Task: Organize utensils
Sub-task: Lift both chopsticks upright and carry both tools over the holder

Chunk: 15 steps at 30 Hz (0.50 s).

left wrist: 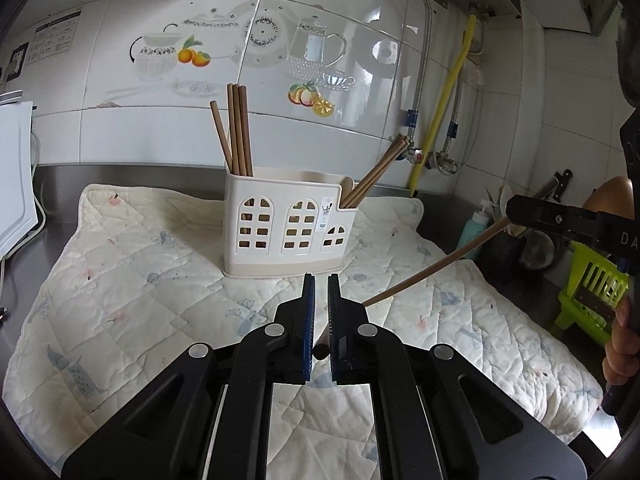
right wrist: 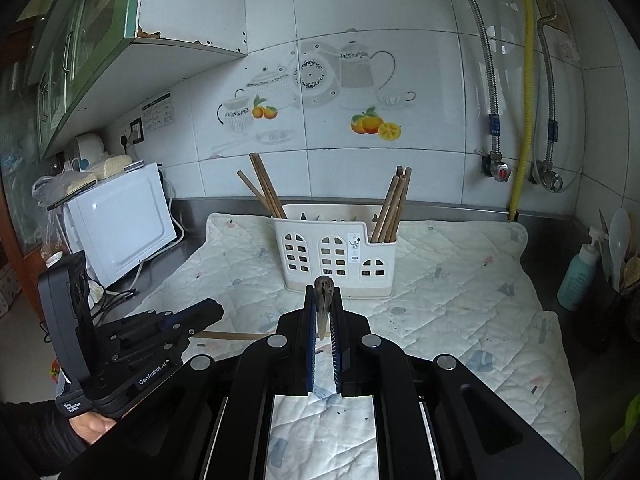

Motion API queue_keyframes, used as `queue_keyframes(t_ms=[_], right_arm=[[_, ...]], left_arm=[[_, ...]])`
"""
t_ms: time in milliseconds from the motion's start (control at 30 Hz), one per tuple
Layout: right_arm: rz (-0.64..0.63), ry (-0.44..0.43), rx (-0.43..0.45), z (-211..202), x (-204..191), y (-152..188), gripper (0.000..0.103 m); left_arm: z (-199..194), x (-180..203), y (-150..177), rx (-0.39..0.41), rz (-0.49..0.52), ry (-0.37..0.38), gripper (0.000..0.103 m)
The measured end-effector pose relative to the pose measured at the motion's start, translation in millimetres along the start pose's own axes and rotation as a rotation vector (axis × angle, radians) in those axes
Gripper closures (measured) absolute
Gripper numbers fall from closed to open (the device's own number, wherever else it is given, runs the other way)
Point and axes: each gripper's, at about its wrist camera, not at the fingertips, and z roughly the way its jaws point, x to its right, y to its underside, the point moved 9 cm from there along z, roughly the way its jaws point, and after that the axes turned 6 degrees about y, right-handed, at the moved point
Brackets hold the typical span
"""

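Note:
A white utensil holder [left wrist: 285, 222] with window cut-outs stands on the quilted mat [left wrist: 132, 280]. It holds brown chopsticks in its left part [left wrist: 236, 132] and right part [left wrist: 374, 176]. My left gripper [left wrist: 321, 284] is shut on one end of a single chopstick [left wrist: 432, 268]. My right gripper [right wrist: 323, 294] is shut on the other end [right wrist: 323, 300] of that chopstick. The chopstick spans between the two grippers above the mat, in front of the holder [right wrist: 338, 254]. The left gripper [right wrist: 208, 312] also shows in the right wrist view.
A white microwave [right wrist: 120, 220] stands at the left on the steel counter. A teal bottle [right wrist: 578, 276] and a dark utensil pot [left wrist: 504, 248] stand at the right. A green basket [left wrist: 592, 296] is at the far right. Pipes and valves [right wrist: 500, 170] run on the tiled wall.

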Motion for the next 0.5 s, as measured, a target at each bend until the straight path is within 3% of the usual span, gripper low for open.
queue_keyframes(t_ms=[300, 500], right_arm=[[0.026, 0.006, -0.005, -5.0, 8.0, 9.4, 0.097], [0.027, 0.021, -0.001, -11.9, 12.9, 11.4, 0.097]], left_arm=[[-5.1, 3.4, 41.5, -0.061, 0.020, -0.008, 0.099], [-26.2, 13.1, 53.1, -0.048, 0.086, -0.019, 0.099]])
